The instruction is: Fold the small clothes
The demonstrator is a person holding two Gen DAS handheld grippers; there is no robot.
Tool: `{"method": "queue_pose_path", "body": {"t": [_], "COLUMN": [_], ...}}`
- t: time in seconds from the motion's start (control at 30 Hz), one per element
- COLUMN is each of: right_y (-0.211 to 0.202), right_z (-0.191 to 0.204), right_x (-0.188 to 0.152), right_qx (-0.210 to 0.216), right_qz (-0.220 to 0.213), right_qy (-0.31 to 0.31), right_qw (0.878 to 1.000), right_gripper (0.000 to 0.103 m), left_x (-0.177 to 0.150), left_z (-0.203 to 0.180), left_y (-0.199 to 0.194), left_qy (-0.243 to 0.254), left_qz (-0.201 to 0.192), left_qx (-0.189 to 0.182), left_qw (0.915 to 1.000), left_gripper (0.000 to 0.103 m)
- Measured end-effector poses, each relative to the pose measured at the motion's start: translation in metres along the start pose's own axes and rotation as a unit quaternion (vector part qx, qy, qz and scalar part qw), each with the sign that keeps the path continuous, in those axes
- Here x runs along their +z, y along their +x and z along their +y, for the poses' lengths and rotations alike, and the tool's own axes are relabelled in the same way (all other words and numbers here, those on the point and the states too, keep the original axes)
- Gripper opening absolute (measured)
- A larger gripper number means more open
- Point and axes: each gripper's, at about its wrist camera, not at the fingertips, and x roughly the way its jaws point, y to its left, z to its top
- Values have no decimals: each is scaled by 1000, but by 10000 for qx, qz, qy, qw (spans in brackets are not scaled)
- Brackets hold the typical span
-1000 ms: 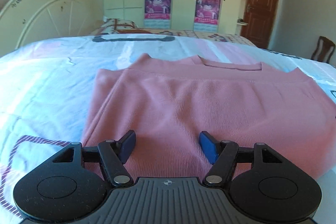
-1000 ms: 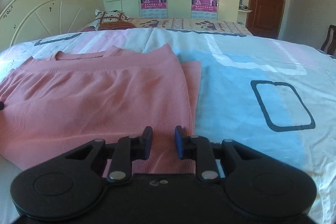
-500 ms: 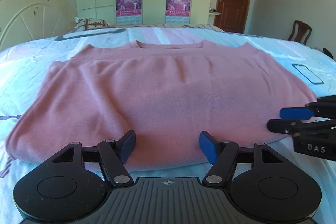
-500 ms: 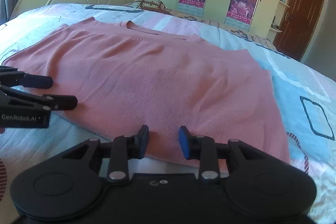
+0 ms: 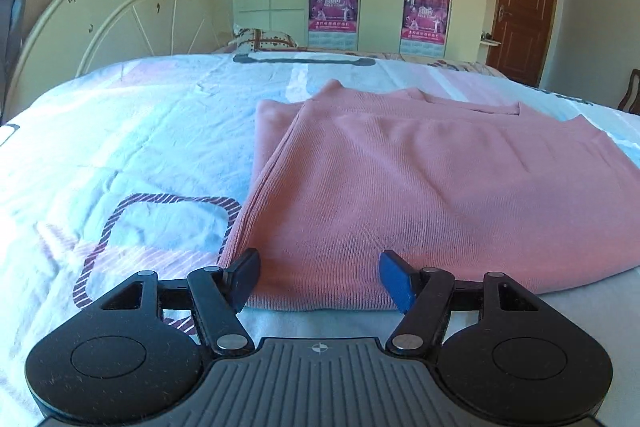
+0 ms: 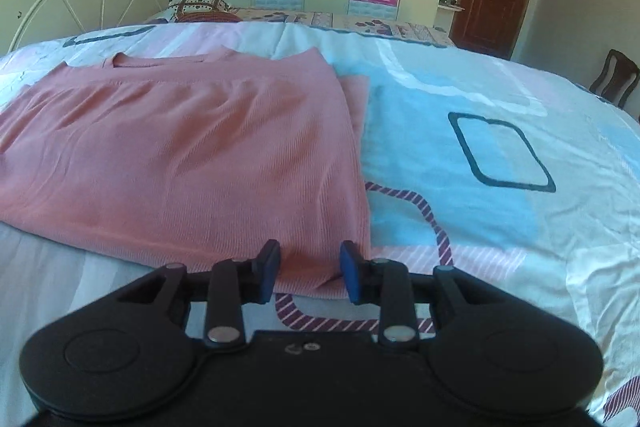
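Two grippers, left gripper (image 5: pixel 319 279) and right gripper (image 6: pixel 309 271), stand open, empty, at the pink sweater's (image 5: pixel 420 195) near corners on the bed (image 6: pixel 500 163). Recommend pinching both hem corners evenly before folding.

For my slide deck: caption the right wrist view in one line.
Right tool, jaws open, poised at the near right corner of a folded pink top lying on a patterned bedspread.
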Motion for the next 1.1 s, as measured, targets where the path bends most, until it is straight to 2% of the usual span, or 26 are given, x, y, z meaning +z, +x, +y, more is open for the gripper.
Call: {"method": "queue_pose_path", "body": {"t": [0.07, 0.17, 0.3, 0.4, 0.47, 0.57, 0.73, 1.0, 1.1], "right_y": [-6, 10, 6, -6, 4, 4, 4, 5, -3], "right_z": [-1, 1, -2, -3, -4, 0, 1, 6, 5], "right_x": [3, -3, -4, -5, -10, -13, -12, -7, -3], "right_qx": [53, -50, -37, -21, -47, -94, -125, -186, -174], "right_qz": [-134, 280, 227, -31, 264, 161, 184, 321, 311], "right_qy": [182, 49, 7, 118, 79, -160, -102, -401, -381], "right_qw": [9997, 9996, 9997, 9999, 9996, 9997, 9997, 9985, 9986], "right_gripper": [28, 27, 26, 26, 26, 27, 27, 28, 35], "left_x": [-2, -4, -6, -6, -6, -6, -8, -2, 0], "left_z": [-3, -5, -6, -7, -7, -7, -7, -6, -5], "left_y": [5, 9, 5, 5, 5, 5, 5, 7, -10], "left_qy": [31, 68, 49, 72, 55, 73, 90, 258, 111], "left_qz": [120, 144, 203, 216, 215, 224, 224, 391, 324], "left_qx": [106, 173, 178, 191, 192, 203, 197, 131, 283], "left_qw": [9999, 9997, 9996, 9996, 9996, 9995, 9995, 9988, 9990], "left_gripper": [66, 67, 67, 67, 67, 67, 67, 69, 71]}}
